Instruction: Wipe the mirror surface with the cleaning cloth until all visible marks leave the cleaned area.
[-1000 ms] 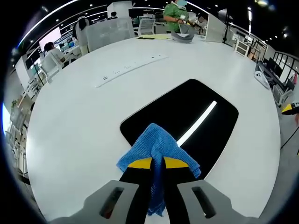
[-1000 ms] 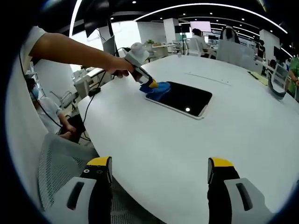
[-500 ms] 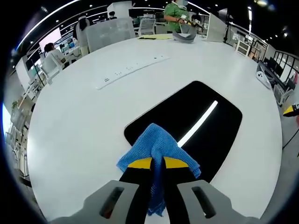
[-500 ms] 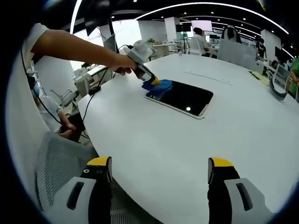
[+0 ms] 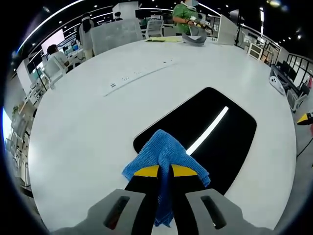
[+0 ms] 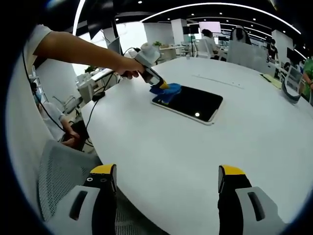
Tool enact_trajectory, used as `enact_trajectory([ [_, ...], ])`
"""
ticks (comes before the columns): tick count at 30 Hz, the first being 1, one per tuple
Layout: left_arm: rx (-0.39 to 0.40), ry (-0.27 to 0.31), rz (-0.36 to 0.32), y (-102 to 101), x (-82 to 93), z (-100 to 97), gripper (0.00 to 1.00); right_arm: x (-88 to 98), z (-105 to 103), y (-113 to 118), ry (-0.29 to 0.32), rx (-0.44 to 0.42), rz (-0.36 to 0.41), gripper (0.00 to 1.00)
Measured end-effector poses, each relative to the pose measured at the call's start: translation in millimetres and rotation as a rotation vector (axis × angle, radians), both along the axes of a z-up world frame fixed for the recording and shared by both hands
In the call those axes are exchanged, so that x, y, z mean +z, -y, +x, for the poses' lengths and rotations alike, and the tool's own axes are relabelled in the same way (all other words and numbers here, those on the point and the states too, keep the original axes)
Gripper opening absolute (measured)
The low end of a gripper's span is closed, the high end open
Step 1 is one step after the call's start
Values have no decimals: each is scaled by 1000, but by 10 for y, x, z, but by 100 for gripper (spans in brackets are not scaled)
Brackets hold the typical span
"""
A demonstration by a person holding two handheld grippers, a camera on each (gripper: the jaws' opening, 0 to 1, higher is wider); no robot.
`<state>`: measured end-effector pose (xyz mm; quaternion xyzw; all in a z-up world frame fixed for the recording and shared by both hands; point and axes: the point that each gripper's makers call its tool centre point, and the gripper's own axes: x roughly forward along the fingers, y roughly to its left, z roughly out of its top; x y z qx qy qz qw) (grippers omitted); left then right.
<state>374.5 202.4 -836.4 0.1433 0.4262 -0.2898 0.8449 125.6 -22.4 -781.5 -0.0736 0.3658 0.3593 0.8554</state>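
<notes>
The left gripper (image 5: pixel 165 171) pinches the blue cloth (image 5: pixel 164 154) at the near corner of the mirror (image 5: pixel 208 134), lying flat on the white table (image 5: pixel 83 132). The right gripper (image 6: pixel 166 177) is spread wide, well apart from the mirror.

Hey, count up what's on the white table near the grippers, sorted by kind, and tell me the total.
Mirrors: 1, the dark rectangular mirror lying flat on the white table.
Cleaning cloths: 1, the blue cloth clamped in the left gripper.
Power strips: 1, the long white strip beyond the mirror.
Total: 3.
</notes>
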Motion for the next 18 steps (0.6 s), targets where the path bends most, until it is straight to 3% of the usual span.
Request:
enact_trajectory([
  [18,1,9,0,-1,4,142,6,-35,8,23,-18,-1,-16,85],
])
